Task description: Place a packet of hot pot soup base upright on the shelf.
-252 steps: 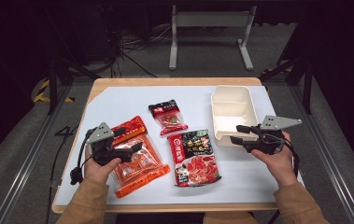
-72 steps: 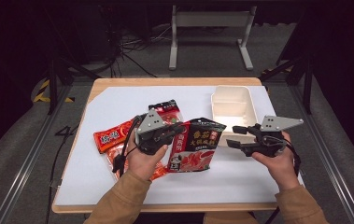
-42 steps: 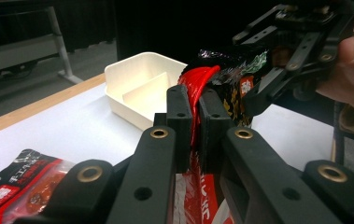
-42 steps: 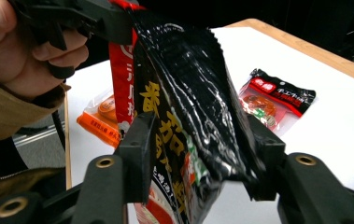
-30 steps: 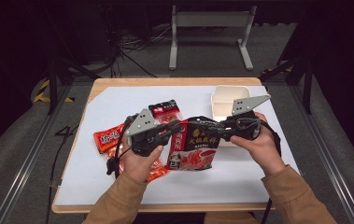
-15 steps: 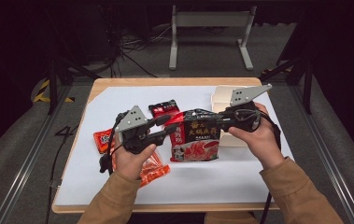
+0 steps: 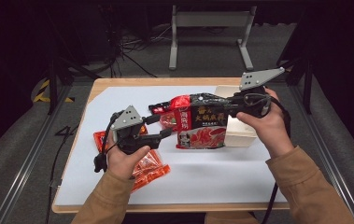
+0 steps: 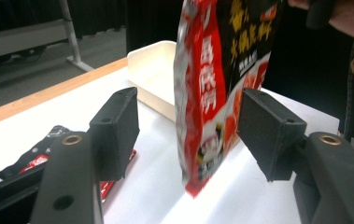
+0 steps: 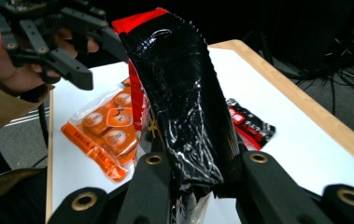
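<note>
1. Held up off the tabletop (image 7: 221, 182) in the high view: a black-and-red food packet (image 7: 201, 122), pinched at its right end by the right claw (image 7: 233, 103).
2. Seen from the right gripper view: same packet (image 9: 179, 116) clamped at its near edge between both black jaws, glossy black back rising away from the claw (image 9: 198, 179), red seal at the far top.
3. Left claw (image 7: 165, 125) spread, jaws just been opening; in the high view, parked just left of the packet's lower left corner, tips not touching it.
4. From the left gripper view: packet (image 8: 216, 93) hanging upright in the gap of the left claw (image 8: 188, 133), nearer the right-hand jaw, with daylight on both sides and neither pad pressing.
5. Packet's lower edge clear of the white tabletop surface in the left gripper view, right hand (image 8: 347, 18) above it at the top corner.
6. Behind the packet: a cream-white tray (image 7: 240, 133), partly covered by it in the high view; just beyond the packet in the left gripper view (image 8: 153, 70).
7. Flat on the tabletop: an orange snack bag (image 7: 146, 168) under the left hand (image 7: 125, 158), and a small dark red sachet (image 9: 251, 123) off to the side, both well below the raised packet.
</note>
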The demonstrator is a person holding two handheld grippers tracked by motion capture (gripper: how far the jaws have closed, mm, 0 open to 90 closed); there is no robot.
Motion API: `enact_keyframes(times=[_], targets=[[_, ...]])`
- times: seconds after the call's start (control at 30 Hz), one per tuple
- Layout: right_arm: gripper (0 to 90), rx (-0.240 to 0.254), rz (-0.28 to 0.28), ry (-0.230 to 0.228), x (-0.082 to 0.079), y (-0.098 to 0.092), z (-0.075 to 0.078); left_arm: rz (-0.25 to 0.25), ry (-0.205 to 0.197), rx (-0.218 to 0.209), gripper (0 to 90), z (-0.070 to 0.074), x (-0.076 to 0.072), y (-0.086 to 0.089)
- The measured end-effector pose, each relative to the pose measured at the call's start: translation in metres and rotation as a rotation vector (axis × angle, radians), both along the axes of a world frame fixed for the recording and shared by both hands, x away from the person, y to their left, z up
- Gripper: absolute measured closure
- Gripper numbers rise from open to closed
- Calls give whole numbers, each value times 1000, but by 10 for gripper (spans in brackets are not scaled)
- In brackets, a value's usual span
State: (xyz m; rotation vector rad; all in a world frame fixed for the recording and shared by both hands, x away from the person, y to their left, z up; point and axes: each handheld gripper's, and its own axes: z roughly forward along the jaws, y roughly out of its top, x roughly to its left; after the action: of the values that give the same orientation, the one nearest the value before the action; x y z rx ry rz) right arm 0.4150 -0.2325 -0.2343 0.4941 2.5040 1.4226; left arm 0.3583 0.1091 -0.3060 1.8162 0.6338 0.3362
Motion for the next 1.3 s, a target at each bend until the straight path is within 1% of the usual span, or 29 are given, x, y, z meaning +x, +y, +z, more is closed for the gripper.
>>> enact_keyframes(times=[0.03,0.07,0.1,0.13,0.2,0.23,0.3,0.33,0.37,0.47,0.5,0.53,0.57,0.63,0.73,0.83,0.87,1.0,1.1,1.2,1.3], targets=[[793,1,-4,-1,1,-1,2,1,15,-1,379,-1,0,0],[793,1,-4,-1,1,-1,2,1,15,-1,373,-1,0,0],[793,9,-15,-8,3,-6,7,1,18,4,367,-2,1,1],[793,12,-20,-12,5,-8,9,1,28,12,362,-3,2,2],[793,17,-30,-18,7,-11,13,-4,40,15,348,-5,4,3],[793,19,-34,-19,9,-13,15,-2,58,12,339,-6,4,4],[793,25,-40,-18,11,-16,18,-5,60,18,328,-6,5,5],[793,27,-49,-25,15,-19,21,-1,74,15,324,-8,6,6],[793,27,-49,-25,15,-19,21,-1,74,15,321,-8,6,6],[793,19,-67,-42,22,-26,25,6,81,28,300,-9,6,8],[793,17,-72,-46,23,-27,25,8,73,32,291,-9,7,9],[793,17,-72,-46,23,-27,25,8,73,32,280,-9,7,9],[792,17,-82,-50,26,-29,26,12,83,25,280,-9,7,9],[793,15,-98,-64,31,-34,28,16,83,20,249,-8,7,10],[792,9,-110,-75,37,-39,30,23,79,32,235,-9,8,12],[792,-1,-121,-82,41,-42,32,33,82,35,228,-11,8,13],[792,-11,-123,-94,45,-44,33,39,84,41,220,-12,9,15],[792,-27,-130,-106,51,-47,35,49,89,47,214,-14,10,20],[792,-32,-144,-113,59,-52,35,56,104,45,212,-15,10,22],[792,-31,-155,-114,66,-57,34,57,99,50,211,-16,12,23],[792,-30,-162,-122,70,-60,34,59,109,44,210,-16,12,24]])
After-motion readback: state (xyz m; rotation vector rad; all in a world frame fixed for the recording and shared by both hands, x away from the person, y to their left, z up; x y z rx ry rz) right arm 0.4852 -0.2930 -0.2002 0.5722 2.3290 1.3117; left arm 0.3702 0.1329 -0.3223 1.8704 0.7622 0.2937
